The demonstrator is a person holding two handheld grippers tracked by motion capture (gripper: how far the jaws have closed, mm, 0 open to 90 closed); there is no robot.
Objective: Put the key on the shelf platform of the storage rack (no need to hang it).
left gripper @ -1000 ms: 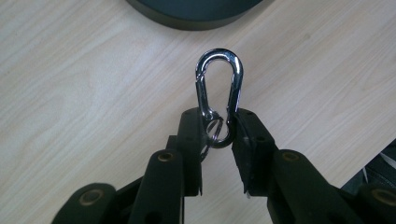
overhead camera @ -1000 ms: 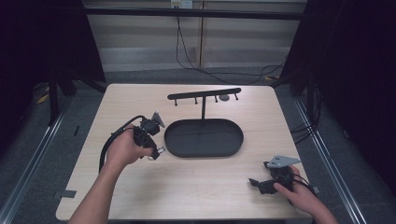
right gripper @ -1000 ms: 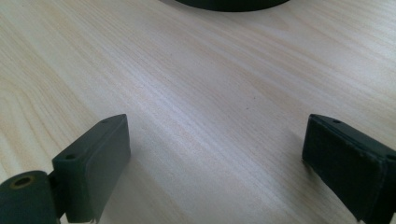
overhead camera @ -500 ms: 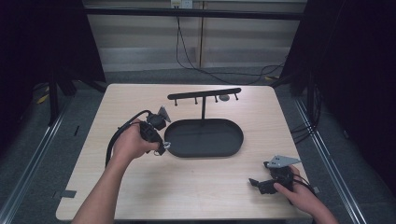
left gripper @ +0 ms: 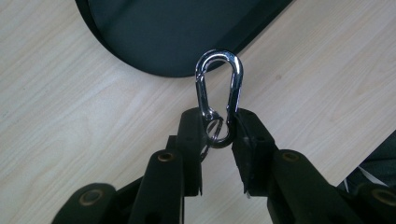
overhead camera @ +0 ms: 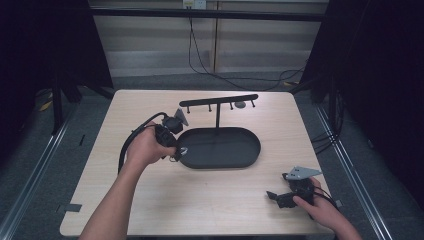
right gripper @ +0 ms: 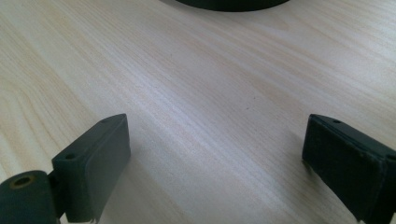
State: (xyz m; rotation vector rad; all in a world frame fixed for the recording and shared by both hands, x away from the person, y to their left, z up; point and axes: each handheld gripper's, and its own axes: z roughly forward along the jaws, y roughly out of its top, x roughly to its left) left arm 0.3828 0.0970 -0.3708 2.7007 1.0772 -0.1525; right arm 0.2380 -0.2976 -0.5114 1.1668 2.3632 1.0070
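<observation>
Left gripper view: my left gripper (left gripper: 219,133) is clenched on a silver carabiner (left gripper: 218,93), its lower end and small ring pinched between my jaws, its rounded top poking out past the tips over the edge of the black oval tray (left gripper: 177,32). From the high view, that gripper sits at the tray's left end, beside the hook rack (overhead camera: 218,101). My right gripper (right gripper: 215,154) rests on the wooden worktop (overhead camera: 210,200) near its right corner, jaws spread wide with nothing between them.

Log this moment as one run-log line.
left gripper: shut on carabiner, beside oval tray | right gripper: open, low over table | hook stand: bare
</observation>
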